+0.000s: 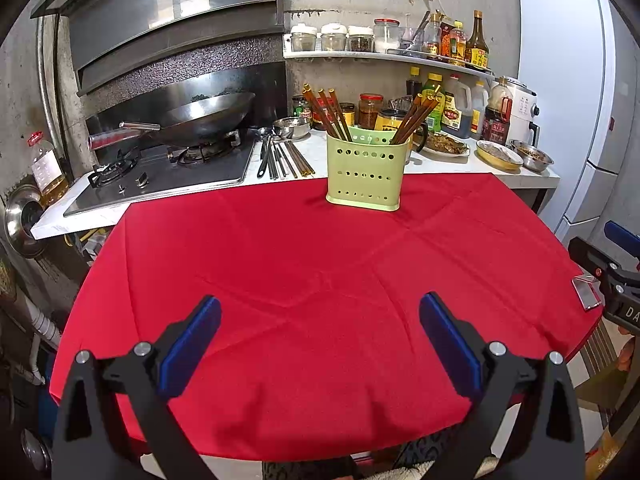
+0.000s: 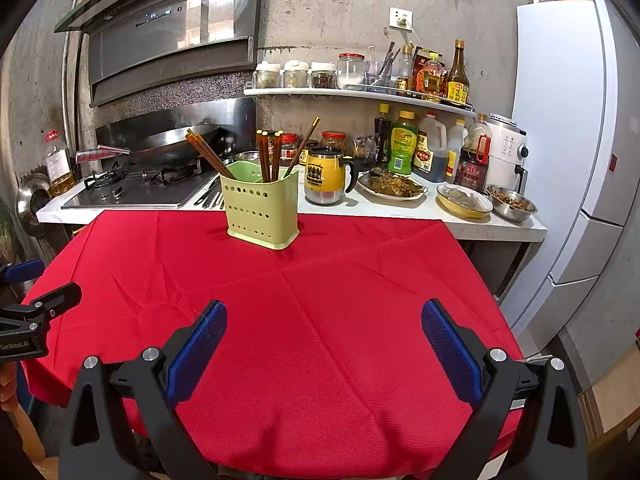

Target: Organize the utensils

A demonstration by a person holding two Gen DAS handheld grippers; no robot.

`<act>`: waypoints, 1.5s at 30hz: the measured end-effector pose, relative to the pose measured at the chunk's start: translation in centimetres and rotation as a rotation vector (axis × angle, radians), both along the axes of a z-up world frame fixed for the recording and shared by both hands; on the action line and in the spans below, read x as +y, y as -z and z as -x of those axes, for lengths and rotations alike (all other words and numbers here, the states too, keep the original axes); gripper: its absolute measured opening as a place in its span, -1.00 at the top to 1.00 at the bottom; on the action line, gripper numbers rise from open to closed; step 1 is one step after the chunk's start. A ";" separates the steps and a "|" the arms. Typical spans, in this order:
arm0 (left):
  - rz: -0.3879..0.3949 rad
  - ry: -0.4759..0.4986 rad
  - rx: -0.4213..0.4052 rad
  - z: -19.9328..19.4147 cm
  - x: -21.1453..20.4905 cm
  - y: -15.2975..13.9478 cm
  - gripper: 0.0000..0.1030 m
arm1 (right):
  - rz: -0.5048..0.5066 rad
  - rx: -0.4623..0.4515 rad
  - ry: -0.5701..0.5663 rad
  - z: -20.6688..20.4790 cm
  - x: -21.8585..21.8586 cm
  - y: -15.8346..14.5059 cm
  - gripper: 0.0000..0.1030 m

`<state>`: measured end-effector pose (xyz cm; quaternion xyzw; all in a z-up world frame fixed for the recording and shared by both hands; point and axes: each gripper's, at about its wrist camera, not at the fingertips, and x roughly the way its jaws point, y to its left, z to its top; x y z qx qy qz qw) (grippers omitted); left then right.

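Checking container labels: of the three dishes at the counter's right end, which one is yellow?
The middle dish; the flat plate is white, the end bowl bare steel.

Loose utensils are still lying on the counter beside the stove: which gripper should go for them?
Left, probably. The loose utensils lie left of the green holder, on the left gripper's side. From the right gripper the holder partly hides them. Both are open and empty.

I see a bare concrete wall [image 2: 328, 12] behind a white marble counter [image 2: 384, 210]. A steel range hood [image 2: 172, 36] hangs above the gas hob [image 2: 136, 192]. A white refrigerator [image 2: 560, 140] stands right.
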<state>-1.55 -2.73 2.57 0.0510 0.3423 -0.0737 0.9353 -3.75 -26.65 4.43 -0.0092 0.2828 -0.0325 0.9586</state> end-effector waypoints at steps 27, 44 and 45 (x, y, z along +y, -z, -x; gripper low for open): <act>-0.001 0.005 0.004 -0.4 0.1 -0.1 -0.88 | -0.003 0.003 0.001 0.0 -0.4 0.3 -0.88; -0.005 -0.007 0.011 -1.2 0.3 0.3 -0.88 | -0.016 0.025 0.021 -0.3 -0.8 1.5 -0.88; -0.007 -0.010 0.019 -1.3 0.3 0.3 -0.88 | -0.017 0.027 0.022 -0.4 -0.8 1.6 -0.88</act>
